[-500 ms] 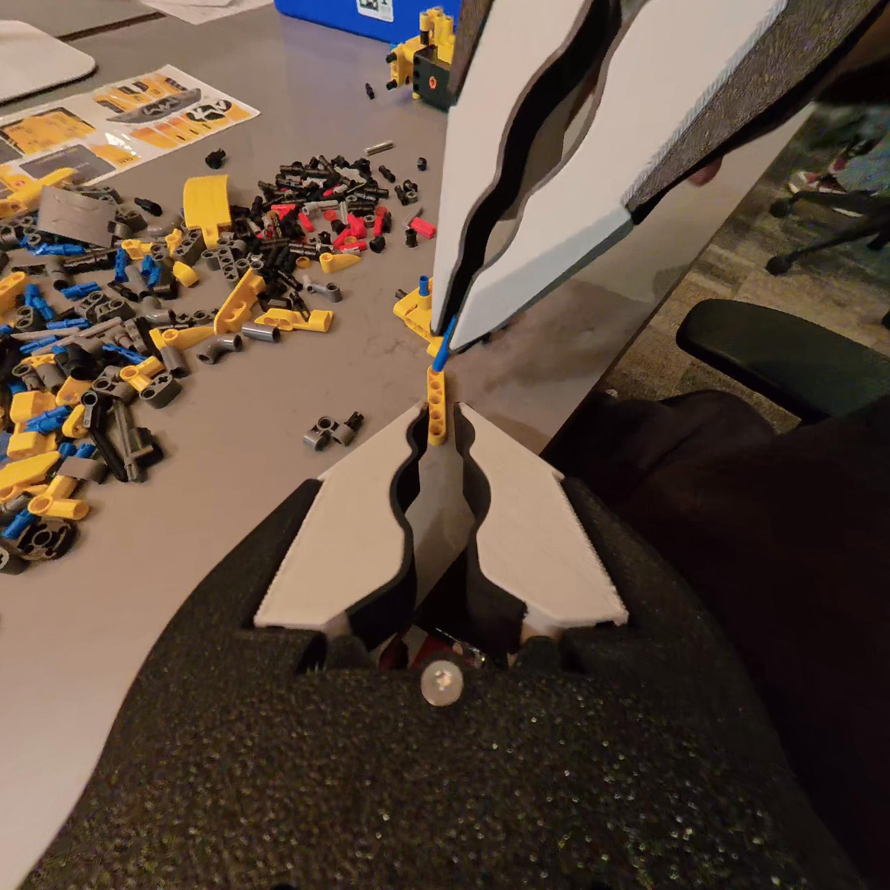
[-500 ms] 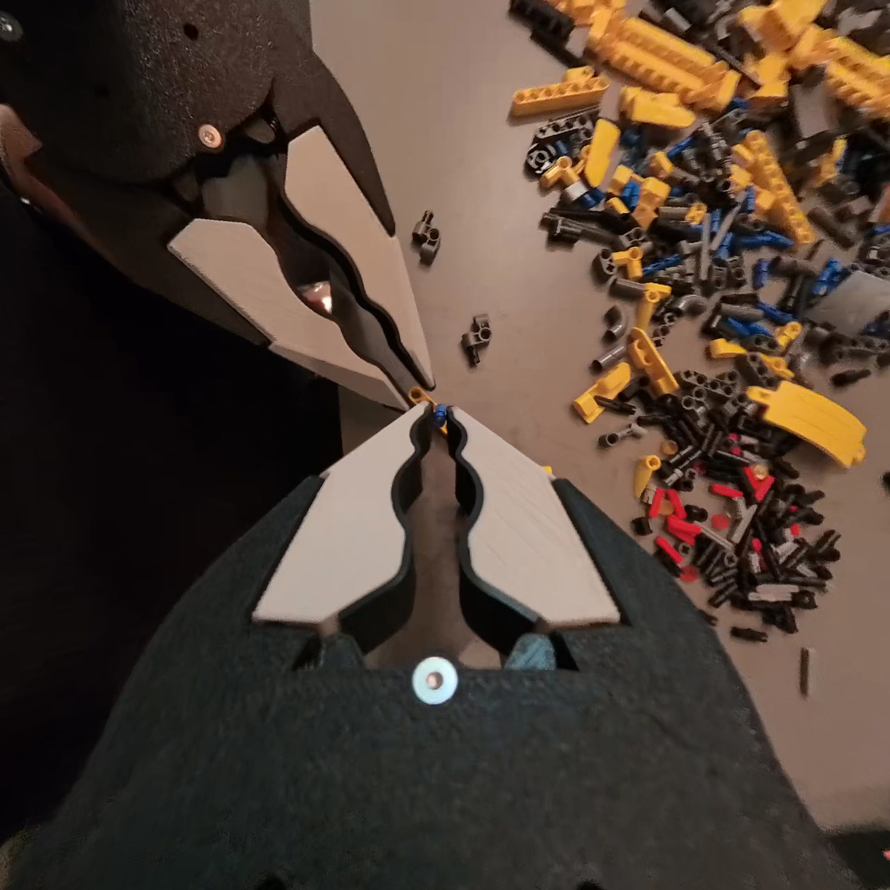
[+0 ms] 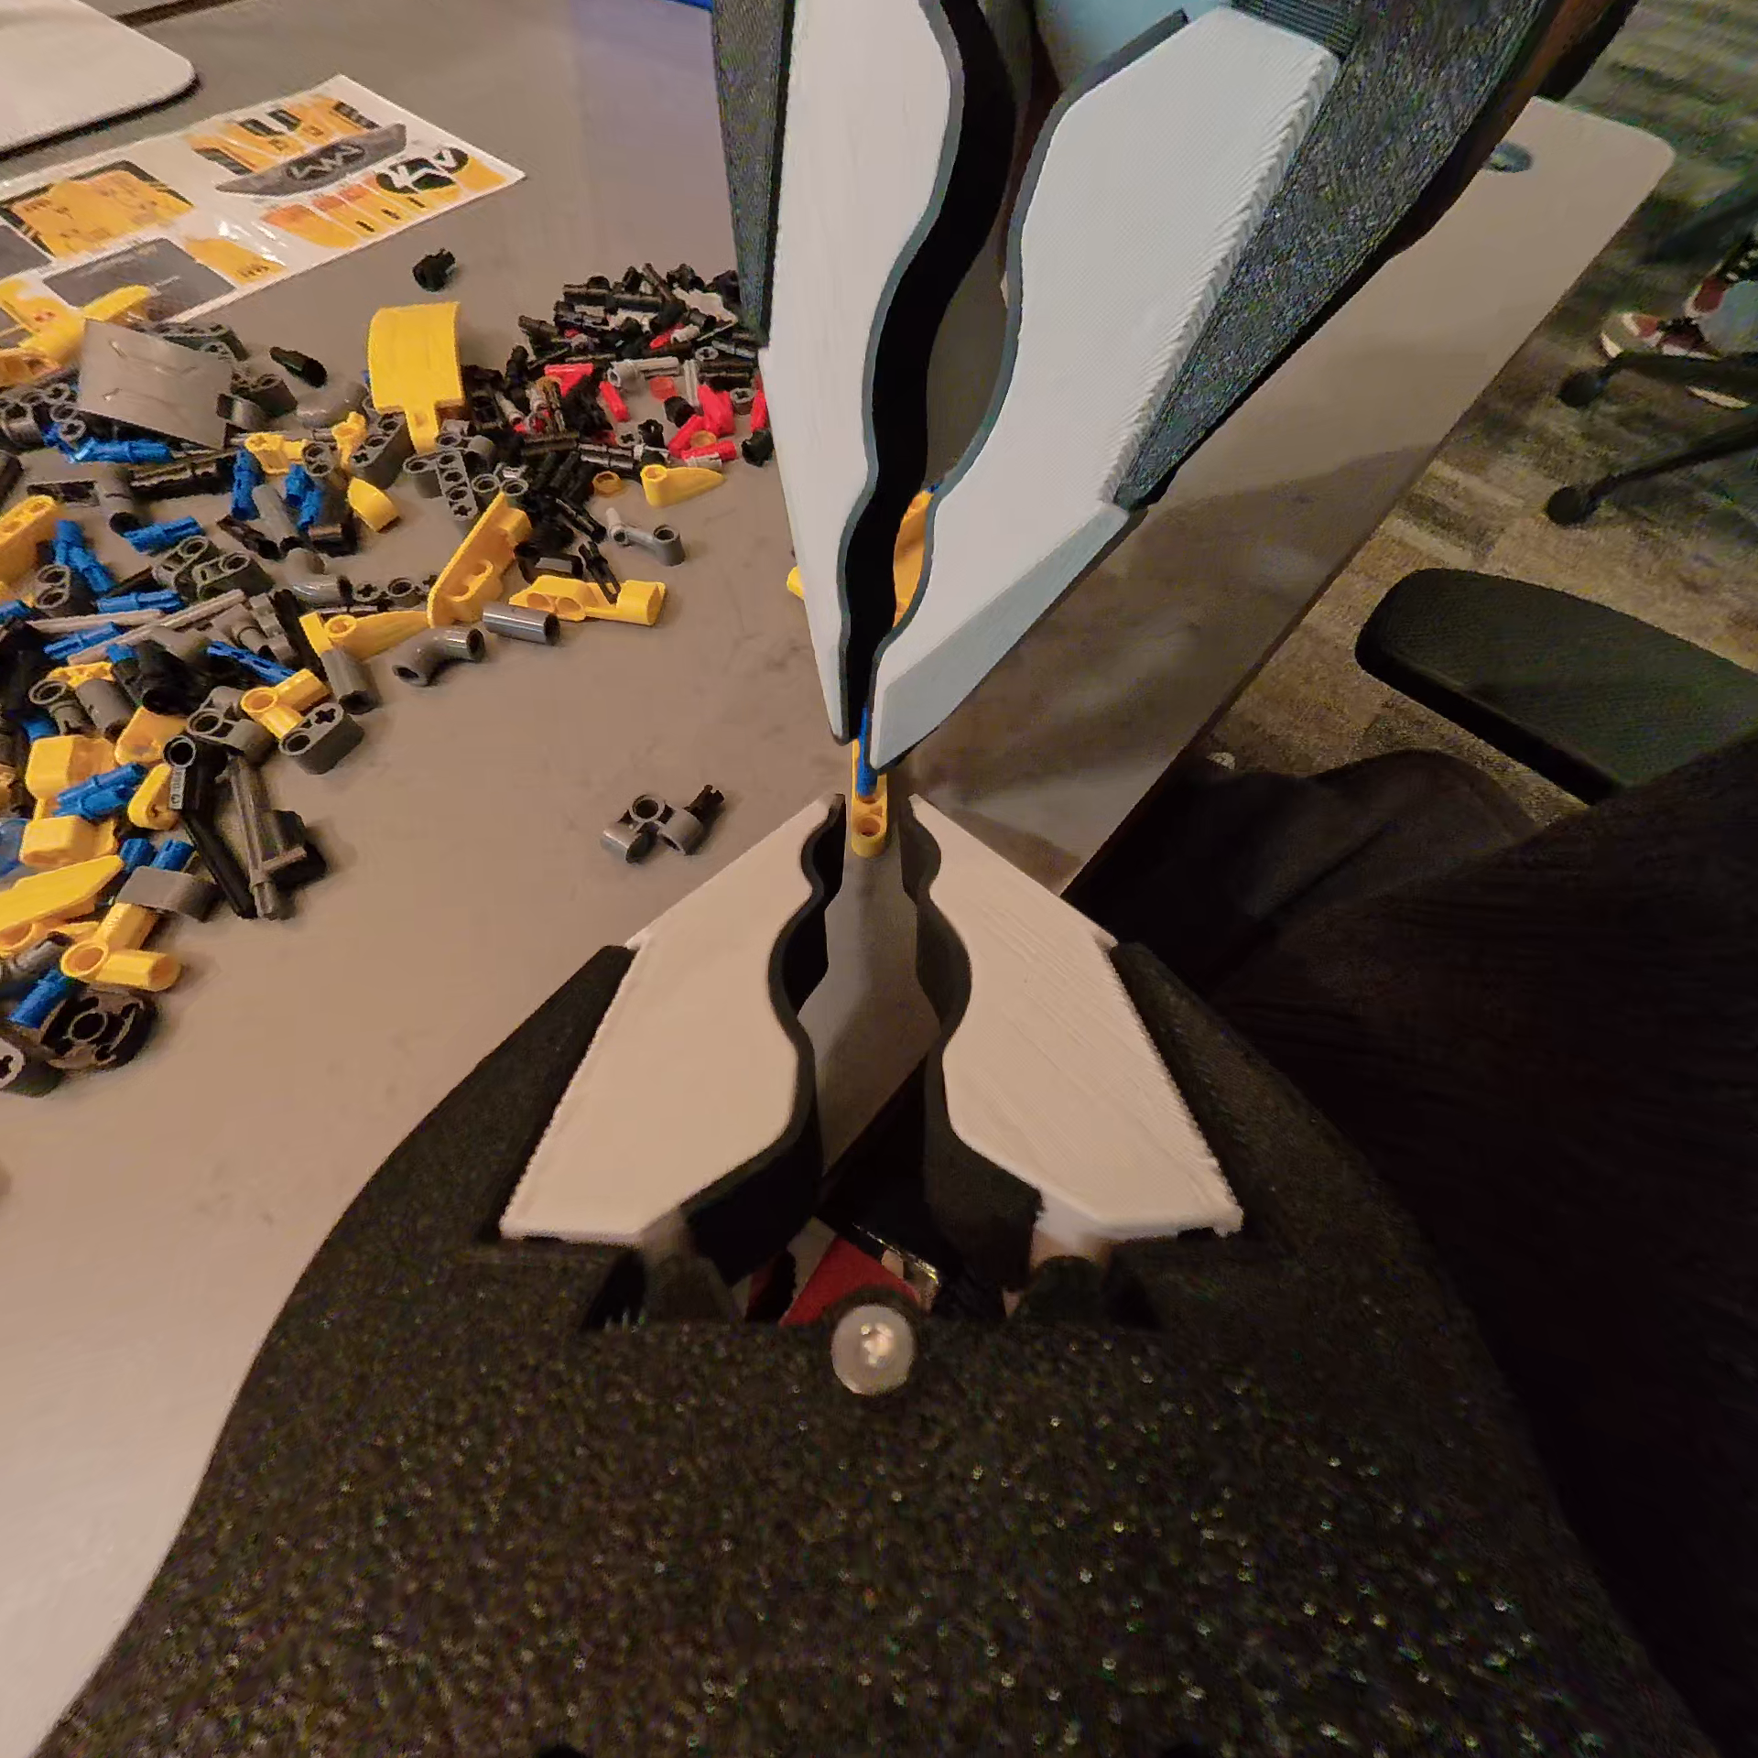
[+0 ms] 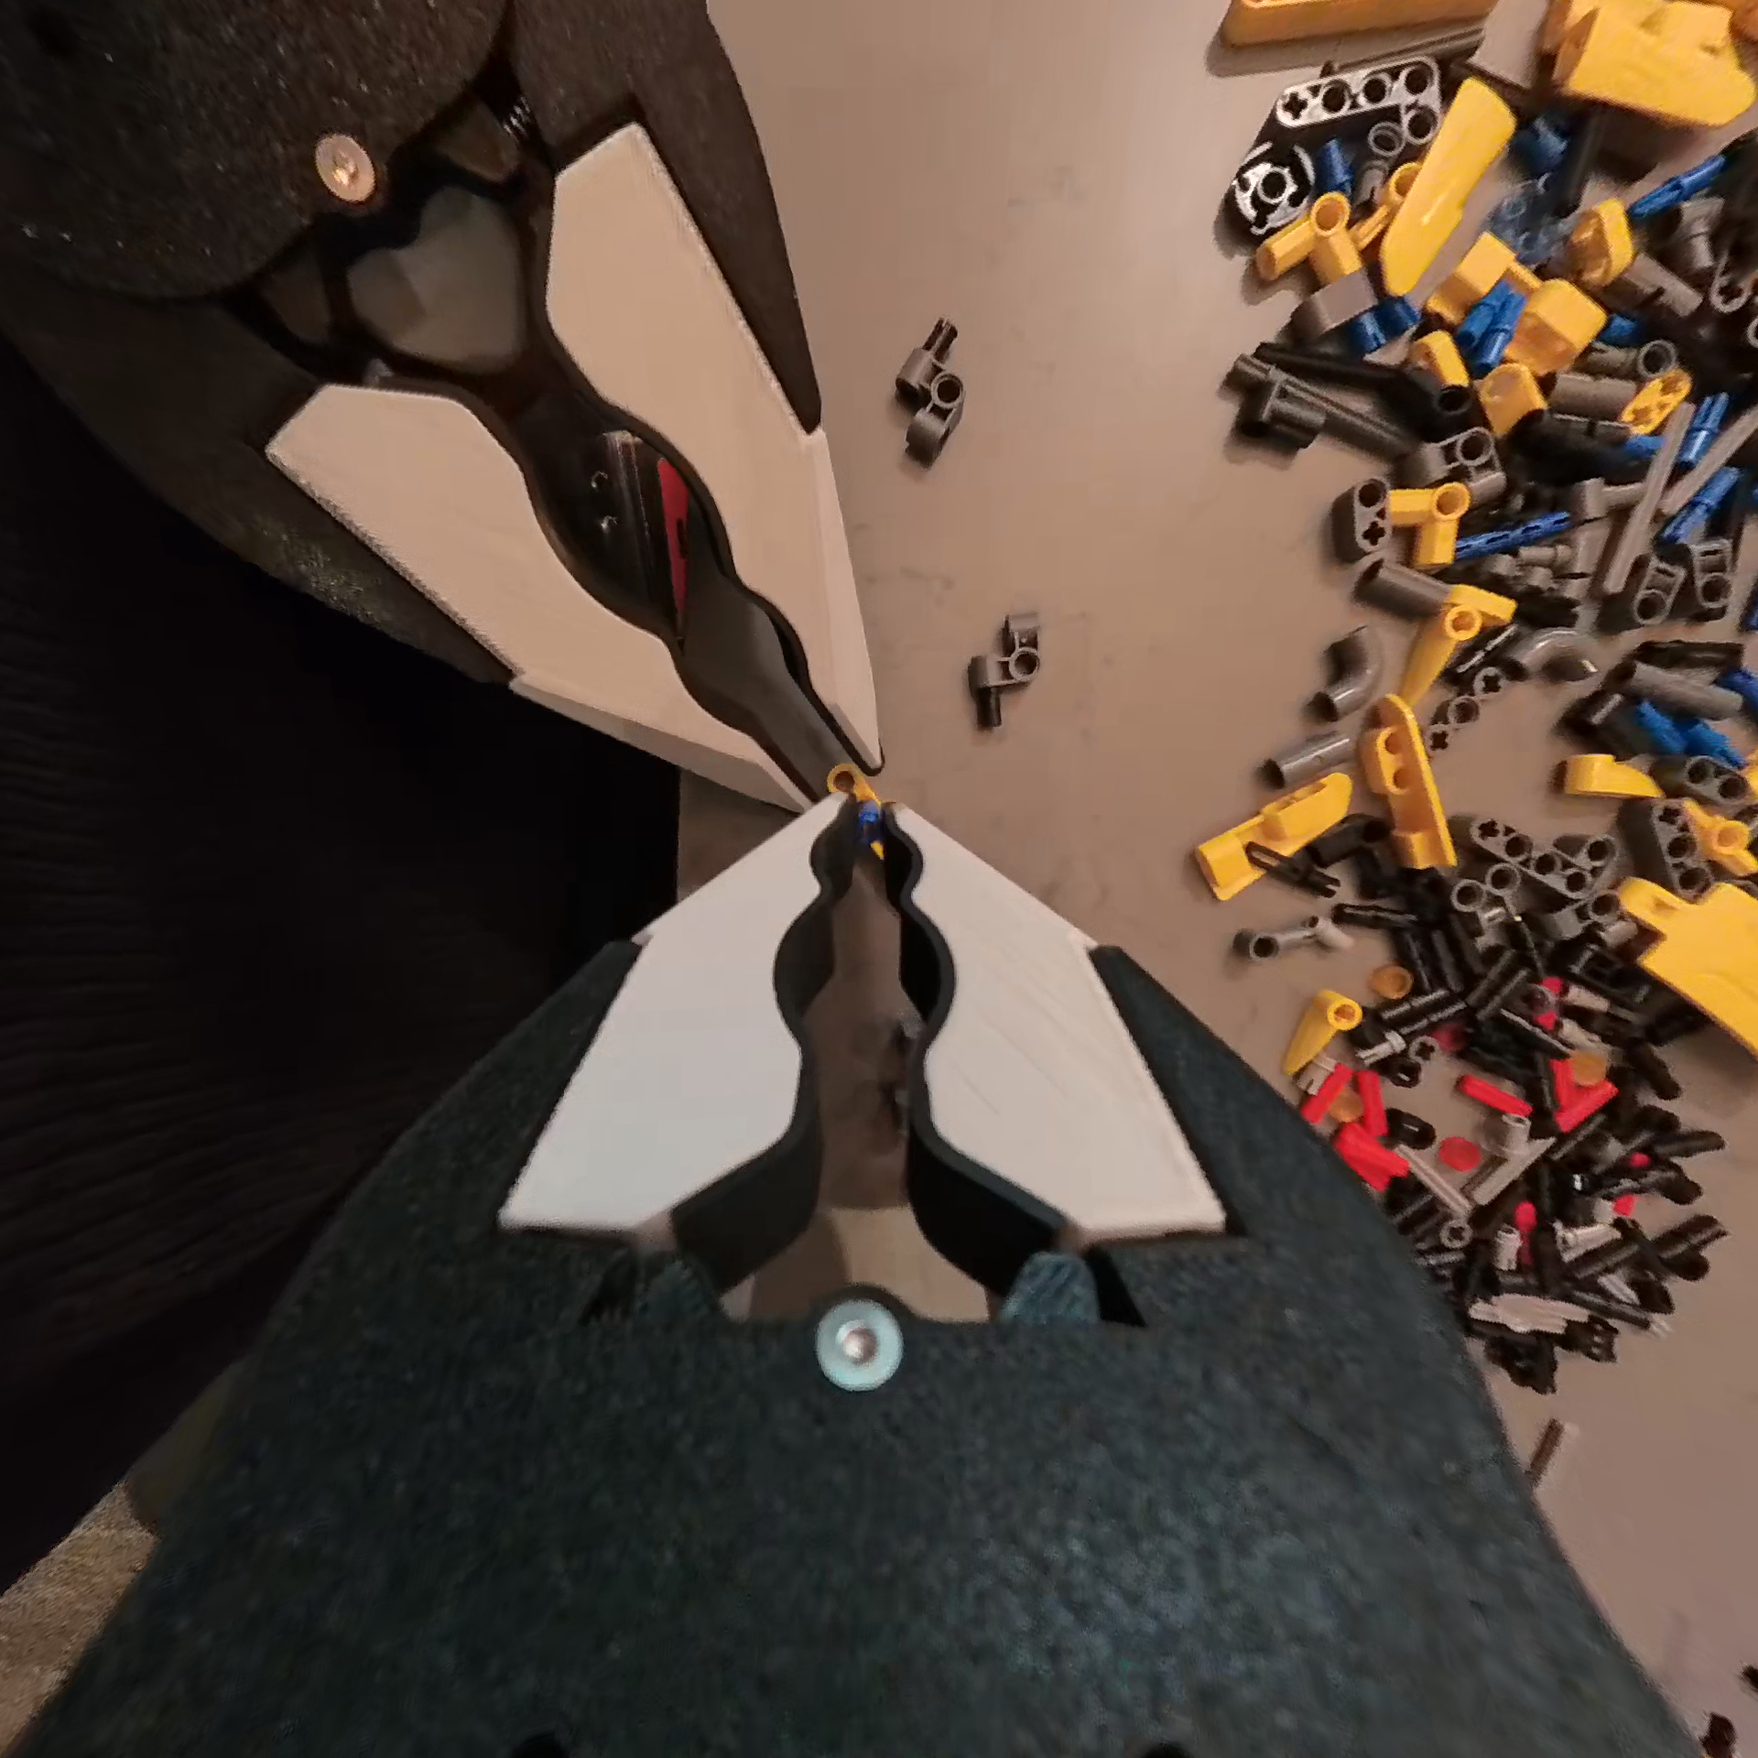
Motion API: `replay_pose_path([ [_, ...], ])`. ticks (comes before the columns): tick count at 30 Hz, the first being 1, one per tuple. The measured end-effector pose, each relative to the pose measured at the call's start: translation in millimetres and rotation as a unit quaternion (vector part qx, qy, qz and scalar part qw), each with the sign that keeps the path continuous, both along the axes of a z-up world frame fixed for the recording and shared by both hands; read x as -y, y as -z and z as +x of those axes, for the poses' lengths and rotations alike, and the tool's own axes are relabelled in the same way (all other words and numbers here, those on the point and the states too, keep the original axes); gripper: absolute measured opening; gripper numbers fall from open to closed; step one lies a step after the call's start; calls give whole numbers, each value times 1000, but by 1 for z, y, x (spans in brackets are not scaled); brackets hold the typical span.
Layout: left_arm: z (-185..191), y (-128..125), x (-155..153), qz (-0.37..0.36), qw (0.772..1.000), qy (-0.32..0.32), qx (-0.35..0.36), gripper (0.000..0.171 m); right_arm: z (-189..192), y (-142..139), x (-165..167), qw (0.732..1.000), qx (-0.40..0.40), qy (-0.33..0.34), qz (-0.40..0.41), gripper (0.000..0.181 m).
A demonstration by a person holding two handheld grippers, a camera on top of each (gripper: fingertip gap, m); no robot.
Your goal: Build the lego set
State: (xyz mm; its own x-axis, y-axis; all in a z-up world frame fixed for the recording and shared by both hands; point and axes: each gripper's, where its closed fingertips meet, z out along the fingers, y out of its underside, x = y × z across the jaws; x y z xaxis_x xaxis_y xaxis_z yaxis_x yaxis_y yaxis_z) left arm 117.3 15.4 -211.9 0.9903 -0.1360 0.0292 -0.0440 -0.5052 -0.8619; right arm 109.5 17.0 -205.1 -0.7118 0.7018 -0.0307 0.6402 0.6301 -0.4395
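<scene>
Left hand-held gripper (image 3: 870, 826) clamped on a small yellow holed beam (image 3: 869, 820), right hand-held gripper (image 4: 861, 826) pinching a blue pin (image 3: 862, 753) whose tip meets the beam's end, above the grey desk (image 3: 495, 951) edge, loose building pieces (image 3: 285, 571) heaped well aside, two grey connectors (image 3: 661, 823) nearby.

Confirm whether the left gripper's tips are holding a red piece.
No: the left gripper is shut on a small yellow holed beam, not red.

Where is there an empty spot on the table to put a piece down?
Bare gray table lies between the grippers and the heap of small parts, around two loose gray connectors. The heap itself is crowded, up to the sticker sheet.
</scene>
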Motion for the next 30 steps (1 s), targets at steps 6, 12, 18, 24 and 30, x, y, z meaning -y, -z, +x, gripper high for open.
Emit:
replay_pose_path([
  [6,-2,2,-2,-9,1000,-8,-22,10,1,1,-1,1000,8,-1,-2,4],
  [12,-3,3,-3,-10,1000,-11,-28,10,1,1,0,1000,11,-10,1,4],
  [18,-3,3,-2,-10,1000,-12,-27,10,1,2,0,1000,12,-5,-7,4],
  [24,-3,3,-2,-4,999,-15,-40,10,3,2,-4,998,33,35,-45,4],
  [30,-5,2,-2,1,999,-18,-34,5,15,19,-5,999,45,16,-6,2],
])
